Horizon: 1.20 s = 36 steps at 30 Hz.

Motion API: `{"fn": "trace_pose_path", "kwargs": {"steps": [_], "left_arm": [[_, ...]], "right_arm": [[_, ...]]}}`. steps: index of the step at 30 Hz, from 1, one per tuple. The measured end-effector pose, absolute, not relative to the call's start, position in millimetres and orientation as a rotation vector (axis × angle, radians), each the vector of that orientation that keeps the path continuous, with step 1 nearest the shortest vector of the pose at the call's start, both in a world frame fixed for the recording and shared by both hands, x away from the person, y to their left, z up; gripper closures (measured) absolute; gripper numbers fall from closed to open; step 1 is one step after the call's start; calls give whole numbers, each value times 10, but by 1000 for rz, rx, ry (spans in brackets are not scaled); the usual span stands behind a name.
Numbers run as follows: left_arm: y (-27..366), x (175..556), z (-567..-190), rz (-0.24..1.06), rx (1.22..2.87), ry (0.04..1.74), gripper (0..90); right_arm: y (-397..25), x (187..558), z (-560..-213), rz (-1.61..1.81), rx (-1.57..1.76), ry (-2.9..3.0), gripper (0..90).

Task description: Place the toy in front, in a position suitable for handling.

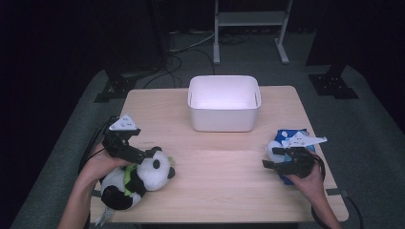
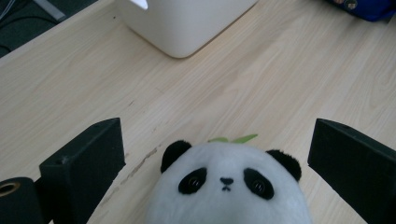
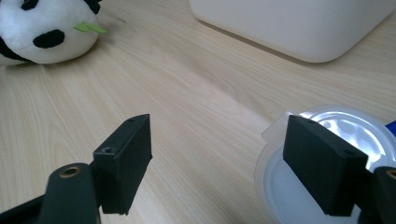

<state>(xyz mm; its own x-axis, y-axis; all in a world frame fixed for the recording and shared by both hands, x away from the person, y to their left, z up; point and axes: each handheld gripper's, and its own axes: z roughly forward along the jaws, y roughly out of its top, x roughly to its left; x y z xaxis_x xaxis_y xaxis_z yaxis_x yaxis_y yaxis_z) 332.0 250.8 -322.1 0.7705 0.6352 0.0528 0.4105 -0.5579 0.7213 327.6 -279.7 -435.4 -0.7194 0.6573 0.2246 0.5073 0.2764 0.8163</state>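
Nearest the person, at the table's [image 1: 224, 191] front left corner, lies the plush panda [image 1: 136, 179]: a white, rounded head with black ears, black eye patches and a small black nose, a black-and-white body, and a green leaf-like tuft at the head and neck. It lies well to the front left of the white bin [image 1: 224, 102]. The left gripper [image 1: 128, 151] sits over the toy's head; in the left gripper view its jaws stand wide apart on either side of the panda [image 2: 229, 186], not touching it. To the front right of the bin, near the table's right edge, the right gripper [image 1: 274, 164] is held with jaws open, one jaw over a clear round plastic lid [image 3: 322, 172] beside a blue item [image 1: 292, 136]. Farthest back, the white bin stands at the centre rear of the table, its interior bare.
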Motion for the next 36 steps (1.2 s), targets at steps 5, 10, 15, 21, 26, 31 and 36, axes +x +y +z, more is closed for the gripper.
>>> {"fn": "trace_pose_path", "kwargs": {"steps": [5, 10, 15, 21, 26, 31, 36], "left_arm": [[2622, 3282, -3243, 390, 2233, 807, 25], [2748, 3234, -3282, 385, 2241, 829, 35], [2885, 3188, -3343, 376, 2249, 876, 40], [3023, 3132, -3428, 366, 2264, 888, 57], [3091, 3127, -3481, 333, 2282, 893, 102], [3124, 3140, -3560, 274, 2304, 916, 144], [3114, 3156, -3663, 234, 2340, 940, 164]], "right_arm": [[-2791, 3270, -4341, 1434, 1089, 2375, 225], [-2804, 3267, -4338, 1443, 1092, 2365, 225], [-2808, 3266, -4332, 1443, 1098, 2355, 225], [-2779, 3270, -4336, 1437, 1093, 2363, 225], [-2756, 3274, -4347, 1429, 1089, 2373, 225], [-2747, 3274, -4341, 1428, 1083, 2373, 225], [-2735, 3300, -4350, 1429, 1077, 2381, 225]]}}
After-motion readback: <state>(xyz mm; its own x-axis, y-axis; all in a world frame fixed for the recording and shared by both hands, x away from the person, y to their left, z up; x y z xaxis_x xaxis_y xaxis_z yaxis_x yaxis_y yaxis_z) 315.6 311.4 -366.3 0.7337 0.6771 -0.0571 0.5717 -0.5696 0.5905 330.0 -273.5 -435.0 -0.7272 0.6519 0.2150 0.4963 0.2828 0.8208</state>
